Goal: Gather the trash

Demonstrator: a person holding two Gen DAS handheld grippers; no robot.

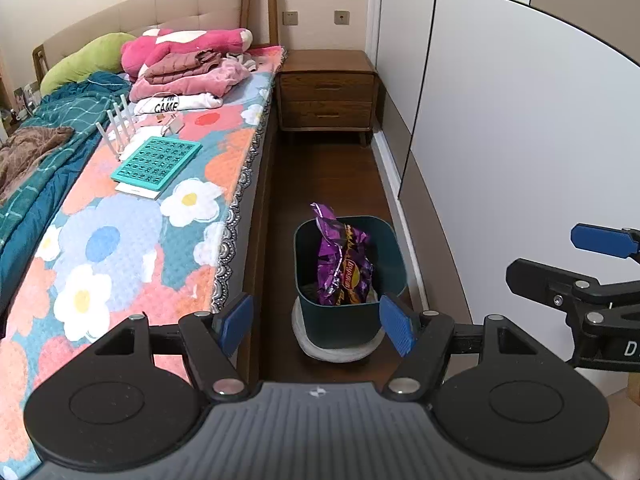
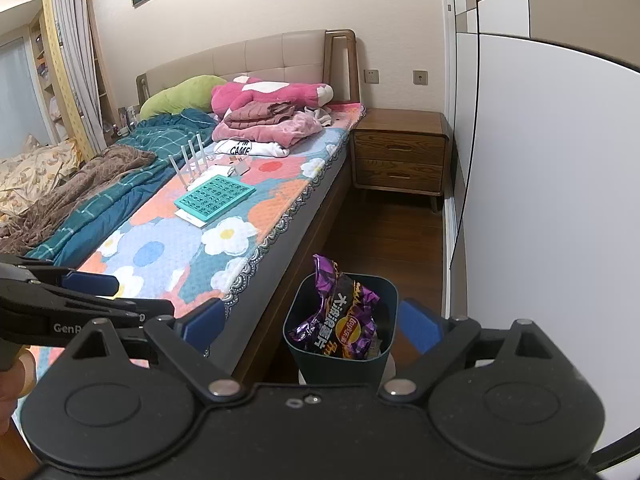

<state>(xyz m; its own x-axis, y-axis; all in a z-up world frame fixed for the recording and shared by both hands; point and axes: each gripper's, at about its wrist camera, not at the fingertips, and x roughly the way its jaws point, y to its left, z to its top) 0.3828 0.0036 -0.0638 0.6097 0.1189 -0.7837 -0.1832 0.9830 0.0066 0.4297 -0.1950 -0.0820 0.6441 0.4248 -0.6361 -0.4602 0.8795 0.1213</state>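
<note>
A dark teal trash bin [image 1: 348,312] stands on the wooden floor between the bed and the wardrobe, seen also in the right wrist view as the bin [image 2: 340,364]. A crumpled purple chip bag [image 1: 340,264] sticks up out of it, the same chip bag [image 2: 344,320] showing its logo. My left gripper [image 1: 318,326] hangs open above the bin's near side, nothing between its blue pads. My right gripper [image 2: 314,326] is open too, straddling the bin from above, empty. Each gripper shows at the edge of the other's view.
The bed [image 1: 120,216] with a flowered cover runs along the left, bearing a teal number board [image 1: 158,160], a white router, folded clothes [image 1: 188,76] and pillows. A wooden nightstand [image 1: 328,92] stands at the back. White wardrobe doors [image 1: 520,140] close off the right.
</note>
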